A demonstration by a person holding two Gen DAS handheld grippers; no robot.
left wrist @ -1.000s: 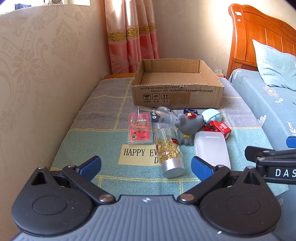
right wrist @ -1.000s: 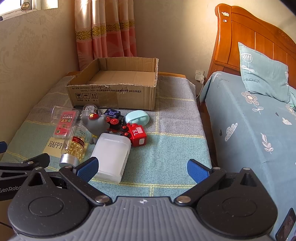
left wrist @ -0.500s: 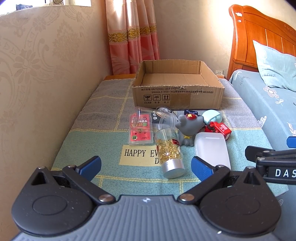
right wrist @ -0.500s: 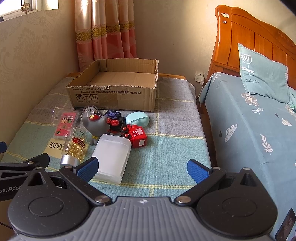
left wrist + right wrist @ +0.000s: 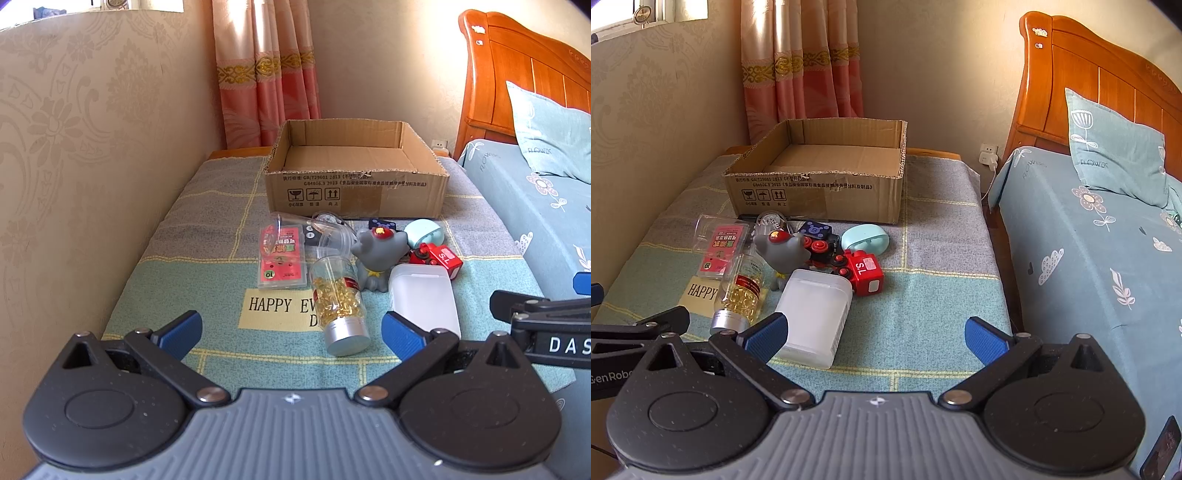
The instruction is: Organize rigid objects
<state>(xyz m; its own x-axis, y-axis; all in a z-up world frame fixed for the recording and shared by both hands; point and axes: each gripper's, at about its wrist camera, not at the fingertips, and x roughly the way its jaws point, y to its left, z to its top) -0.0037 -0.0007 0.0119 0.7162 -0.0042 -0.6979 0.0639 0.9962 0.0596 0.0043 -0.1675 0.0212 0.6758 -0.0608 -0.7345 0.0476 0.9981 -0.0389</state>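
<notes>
A low surface draped in a grey-and-teal checked cloth stands against a patterned wall, with a pink curtain behind it and a wooden-framed bed alongside.

One cardboard box sits at the far end of the surface, open-topped and holding nothing. Just in front of the cardboard box lies one cluster of rigid objects: one pink-labelled clear case, one clear bottle of golden capsules lying on its side with its silver cap toward the camera, one grey animal figurine, one red toy block marked S.L, one pale teal oval case, one dark blue cube and one frosted white plastic container, whose contents cannot be made out.

The left gripper hovers spread wide, empty, nearest the capsule bottle. The right gripper is likewise spread and empty, beside the white container.
</notes>
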